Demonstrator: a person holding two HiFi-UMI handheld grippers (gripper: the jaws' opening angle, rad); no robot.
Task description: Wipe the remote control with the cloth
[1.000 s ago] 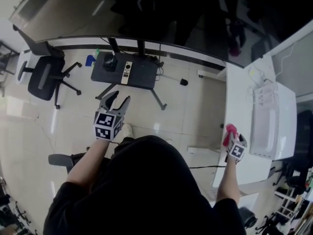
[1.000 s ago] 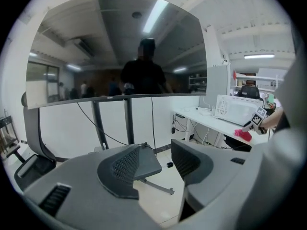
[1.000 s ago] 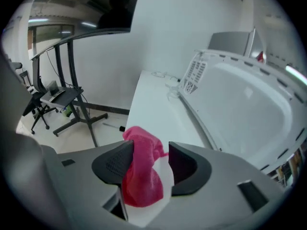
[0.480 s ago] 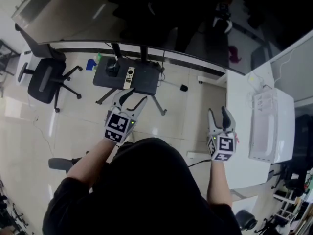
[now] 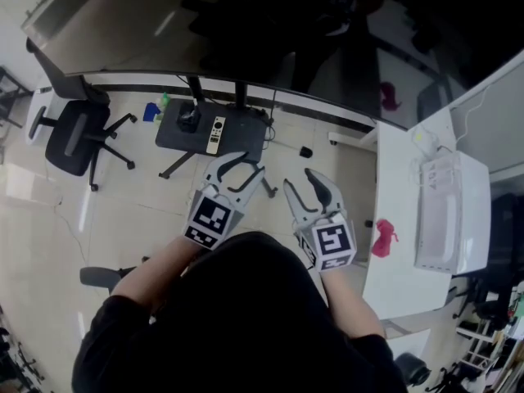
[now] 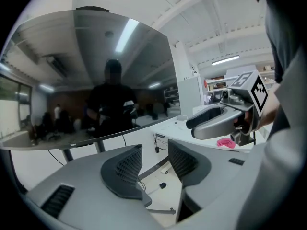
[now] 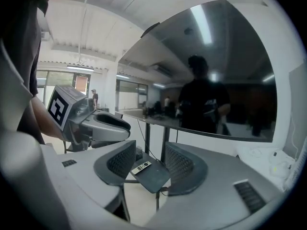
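Head view: left gripper [image 5: 248, 169] and right gripper [image 5: 298, 182] side by side, jaws apart and empty, having just been closing a little. Ahead, the remote control [image 5: 214, 133] lies on a small dark table [image 5: 246, 131] at eleven o'clock. The pink cloth [image 5: 383, 237] lies on the white desk [image 5: 397, 170] at four o'clock.

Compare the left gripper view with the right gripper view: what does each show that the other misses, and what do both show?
Only the left gripper view shows the pink cloth, lying on the white desk. Only the right gripper view shows the remote control, on the small dark table beyond its jaws. Both show the large dark screen reflecting the person. The left gripper and right gripper each stand open and empty, jaws having just closed a little.
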